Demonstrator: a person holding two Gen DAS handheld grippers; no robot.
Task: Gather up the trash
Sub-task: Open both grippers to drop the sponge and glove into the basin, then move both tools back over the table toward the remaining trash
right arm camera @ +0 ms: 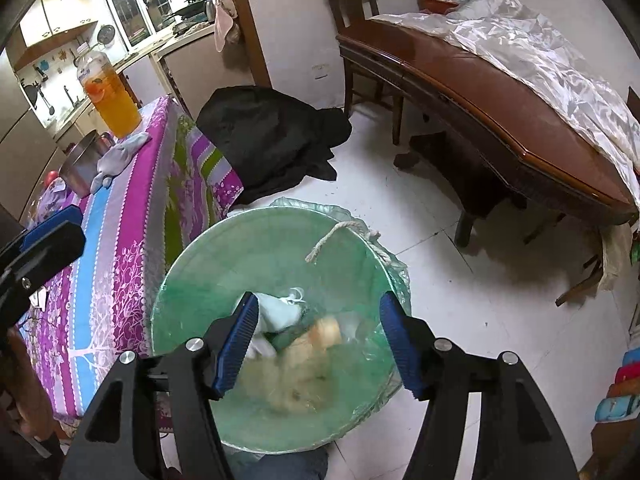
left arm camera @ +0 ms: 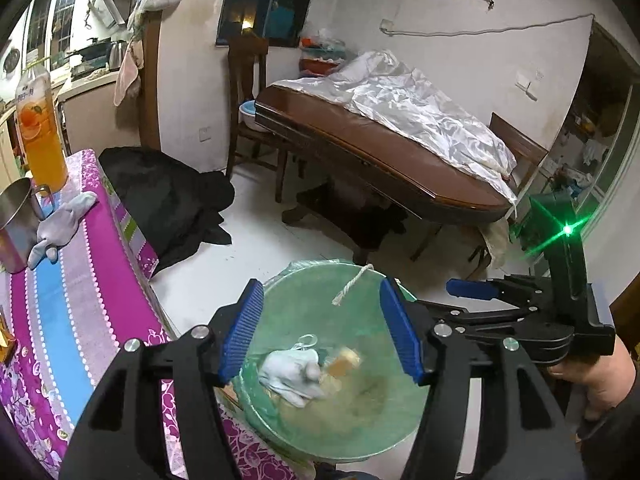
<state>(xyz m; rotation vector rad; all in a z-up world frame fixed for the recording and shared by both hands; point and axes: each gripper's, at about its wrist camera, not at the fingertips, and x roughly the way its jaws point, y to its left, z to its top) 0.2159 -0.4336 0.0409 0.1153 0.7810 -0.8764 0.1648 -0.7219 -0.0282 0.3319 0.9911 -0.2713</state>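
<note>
The bin [left arm camera: 360, 292] in the lower middle has a pale green liner. Inside it lie a light blue-white rag [left arm camera: 290, 376] and tan scraps [left arm camera: 342, 364]. A beige string [left arm camera: 352, 284] hangs on its rim. The pads [left arm camera: 244, 330] of both grippers are blue on black arms. At left, the cloth [left arm camera: 80, 300] has magenta, blue and lilac stripes with white dots and a flower print. On it stand an orange bottle [left arm camera: 40, 136] and a steel cup [left arm camera: 16, 216], with a grey toy [left arm camera: 60, 228]. The table [left arm camera: 384, 152] at right is dark brown under a white sheet [left arm camera: 420, 108].
</note>
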